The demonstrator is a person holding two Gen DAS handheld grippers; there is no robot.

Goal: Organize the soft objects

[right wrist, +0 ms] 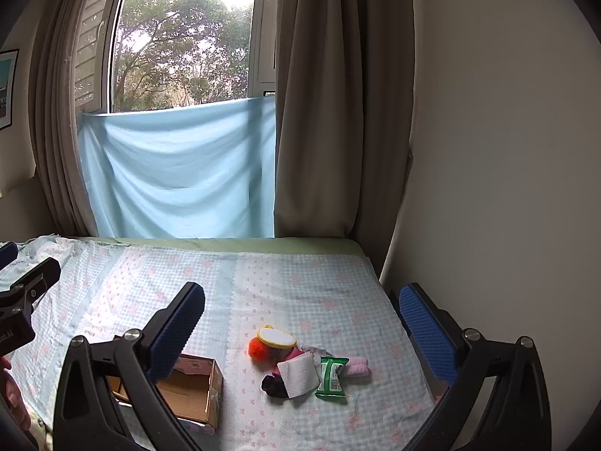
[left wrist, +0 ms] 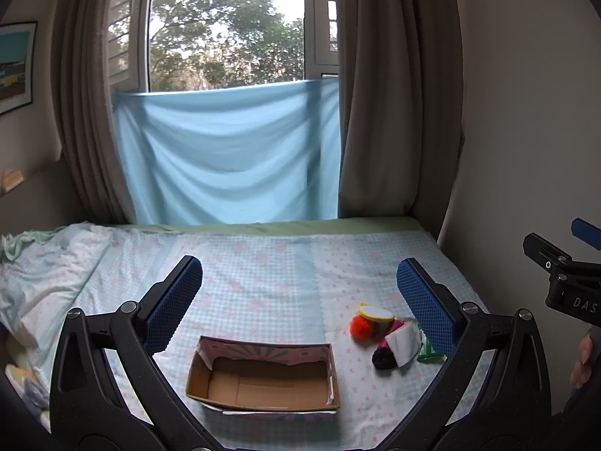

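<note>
Left gripper (left wrist: 299, 302) jaws held wide apart, nothing clamped; right gripper (right wrist: 301, 323) same. Cardboard box (left wrist: 263, 377) seen empty near front edge of bed (right wrist: 319, 285). Soft objects piled toward bed's right edge: orange pompom (right wrist: 257, 349), white sponge (right wrist: 298, 377), green packet (right wrist: 331, 376). Top item best taken first, gripped lightly, released low in box.

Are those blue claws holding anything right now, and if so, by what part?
Nothing is held. The left gripper and right gripper are both wide open and empty above the bed; the soft things lie untouched beside the box.
</note>
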